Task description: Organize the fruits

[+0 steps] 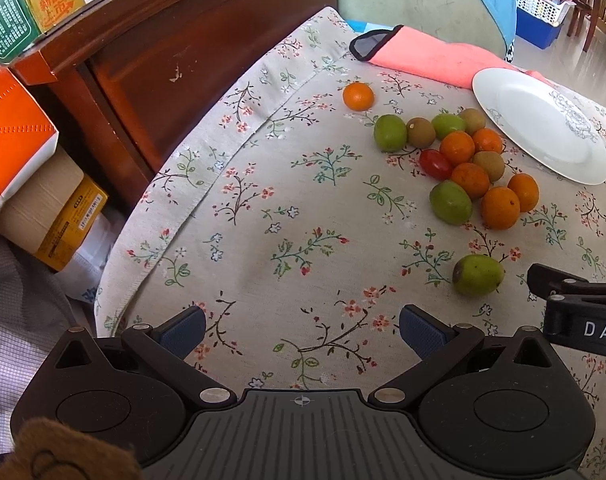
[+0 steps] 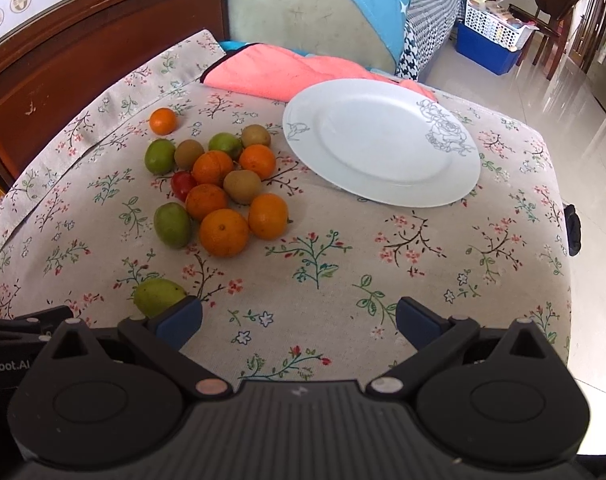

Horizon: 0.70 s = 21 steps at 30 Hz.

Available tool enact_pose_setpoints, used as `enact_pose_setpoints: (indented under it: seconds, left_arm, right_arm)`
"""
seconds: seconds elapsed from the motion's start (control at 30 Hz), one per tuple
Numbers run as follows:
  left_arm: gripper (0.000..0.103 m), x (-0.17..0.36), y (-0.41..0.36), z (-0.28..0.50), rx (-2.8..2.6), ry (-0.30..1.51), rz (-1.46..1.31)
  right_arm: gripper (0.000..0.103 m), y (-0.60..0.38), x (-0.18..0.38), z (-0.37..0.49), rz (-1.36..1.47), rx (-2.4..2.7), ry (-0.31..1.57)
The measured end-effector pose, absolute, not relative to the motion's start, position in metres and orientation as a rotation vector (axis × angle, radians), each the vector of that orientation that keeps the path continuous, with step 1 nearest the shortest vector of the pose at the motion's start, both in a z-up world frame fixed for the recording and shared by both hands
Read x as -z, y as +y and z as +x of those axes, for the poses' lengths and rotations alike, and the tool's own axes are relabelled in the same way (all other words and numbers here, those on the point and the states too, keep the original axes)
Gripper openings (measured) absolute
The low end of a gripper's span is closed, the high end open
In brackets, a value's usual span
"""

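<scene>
— Which gripper is sitting nearer the stray green fruit (image 2: 159,297)?

— The right gripper (image 2: 299,322), probably — the fruit is lying just off its left fingertip, though that finger is hiding part of it, so contact is hard to judge. Its jaws are standing wide and empty.

— And the left gripper (image 1: 301,332)?

— Also gaping, holding nothing; the fruit is lying ahead to its right, long axis running crosswise. The plate (image 2: 455,194) is waiting bare beyond the fruit pile (image 2: 219,184).
</scene>
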State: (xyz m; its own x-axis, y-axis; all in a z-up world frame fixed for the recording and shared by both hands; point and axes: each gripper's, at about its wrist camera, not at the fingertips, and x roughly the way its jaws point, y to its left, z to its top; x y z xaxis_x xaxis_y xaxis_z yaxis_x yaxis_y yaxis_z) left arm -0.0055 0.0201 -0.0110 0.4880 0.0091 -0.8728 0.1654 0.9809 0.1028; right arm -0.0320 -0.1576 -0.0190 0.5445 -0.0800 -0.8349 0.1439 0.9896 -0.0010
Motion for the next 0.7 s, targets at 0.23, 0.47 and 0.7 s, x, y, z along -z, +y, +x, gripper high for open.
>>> enact_pose_setpoints:
  seconds: [0.23, 0.47, 0.7]
  left_arm:
    - [0.103, 0.0111, 0.0183, -0.0055, 0.096, 1.06, 0.18]
    - [0.103, 0.0107, 0.0158, -0.005, 0.1, 1.059, 0.181]
    - [0.103, 0.0106, 0.0147, -0.0048, 0.099, 1.058, 0.182]
  right_arm:
    - [0.102, -0.1539, 0.0188, -0.0322, 0.05, 0.128, 0.984]
    - [0.102, -0.1544, 0.0206, -0.032, 0.046, 0.139, 0.992]
    - [0.102, -0.1546, 0.0209, -0.0321, 0.041, 0.146, 0.993]
